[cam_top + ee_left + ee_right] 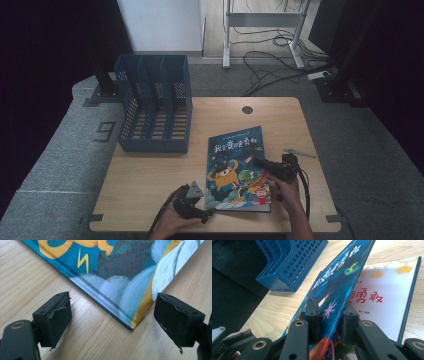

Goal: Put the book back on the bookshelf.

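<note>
High view: a picture book [235, 167] lies on the front half of the wooden table [150, 185], just right of centre, with a blue file rack [155, 110] standing well apart at the back left. The left hand [172, 222] comes in from the bottom edge and holds the left claw [206, 216] low at the book's near left corner, pointing right along the table's front. The right hand [287, 192] reaches in beside the book's right edge, its right claw [256, 161] pointing left over the cover. In the left gripper view the left claw [112, 322] stands wide, its two black pads on either side of the book's corner [131, 326] and apart from it, close to the tabletop. In the right gripper view the right claw [329, 317] is closed on the front cover [337, 287], which is lifted and tilted up off the first page [384, 300]. The cover is dark blue with an orange cartoon creature and large Chinese title characters that are too small to read. The open page carries red characters reading "勇敢", with yellow stars along its top.
</note>
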A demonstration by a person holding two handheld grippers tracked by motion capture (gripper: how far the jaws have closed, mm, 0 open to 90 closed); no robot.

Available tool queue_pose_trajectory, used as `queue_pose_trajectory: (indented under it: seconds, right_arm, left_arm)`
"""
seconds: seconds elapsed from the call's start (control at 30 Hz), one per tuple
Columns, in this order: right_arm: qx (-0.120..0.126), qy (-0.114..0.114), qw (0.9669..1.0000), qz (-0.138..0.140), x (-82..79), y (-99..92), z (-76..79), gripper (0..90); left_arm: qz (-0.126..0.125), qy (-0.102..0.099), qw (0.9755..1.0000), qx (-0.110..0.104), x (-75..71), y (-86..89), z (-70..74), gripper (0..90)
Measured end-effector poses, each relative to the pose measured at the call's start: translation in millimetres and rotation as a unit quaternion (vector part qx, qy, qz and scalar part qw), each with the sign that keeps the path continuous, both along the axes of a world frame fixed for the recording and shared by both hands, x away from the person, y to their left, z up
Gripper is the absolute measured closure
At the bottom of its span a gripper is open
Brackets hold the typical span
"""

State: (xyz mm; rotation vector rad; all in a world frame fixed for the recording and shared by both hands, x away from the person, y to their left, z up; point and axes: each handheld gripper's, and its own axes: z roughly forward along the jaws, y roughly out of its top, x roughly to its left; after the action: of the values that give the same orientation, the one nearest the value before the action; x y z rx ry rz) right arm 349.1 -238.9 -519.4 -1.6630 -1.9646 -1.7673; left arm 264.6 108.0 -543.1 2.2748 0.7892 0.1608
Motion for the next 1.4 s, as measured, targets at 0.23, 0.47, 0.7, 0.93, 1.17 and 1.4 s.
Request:
queue_pose_trajectory:
  seconds: [0.23,0.47,0.7,0.93,1.17,1.4]
  right_arm:
    - [0.001,-0.007,1.0000,0.001,-0.8,0.7,0.6,72.5]
    - [-0.015,-0.030,0.9994,-0.003,-4.8,5.1,8.0,72.5]
    - [-0.030,-0.046,0.9984,-0.009,-9.4,7.2,16.0,72.4]
    - [-0.031,-0.043,0.9985,-0.012,-8.5,6.9,14.7,72.3]
    - [-0.028,-0.042,0.9986,-0.017,-8.3,5.9,14.0,72.4]
    - [-0.034,-0.054,0.9978,-0.019,-10.5,5.7,17.0,72.4]
  left_arm:
    - [0.002,0.003,1.0000,-0.005,1.1,0.3,-0.2,14.0]
    - [0.011,0.009,0.9999,-0.005,2.8,-1.0,0.5,12.6]
    - [0.016,0.010,0.9998,-0.008,3.6,-1.3,0.3,12.6]
    - [0.016,0.009,0.9998,0.008,1.4,-3.2,2.3,14.6]
    - [0.018,0.005,0.9998,0.007,1.0,-4.1,1.5,14.2]
    - [0.024,-0.001,0.9997,0.009,0.7,-5.4,1.2,13.4]
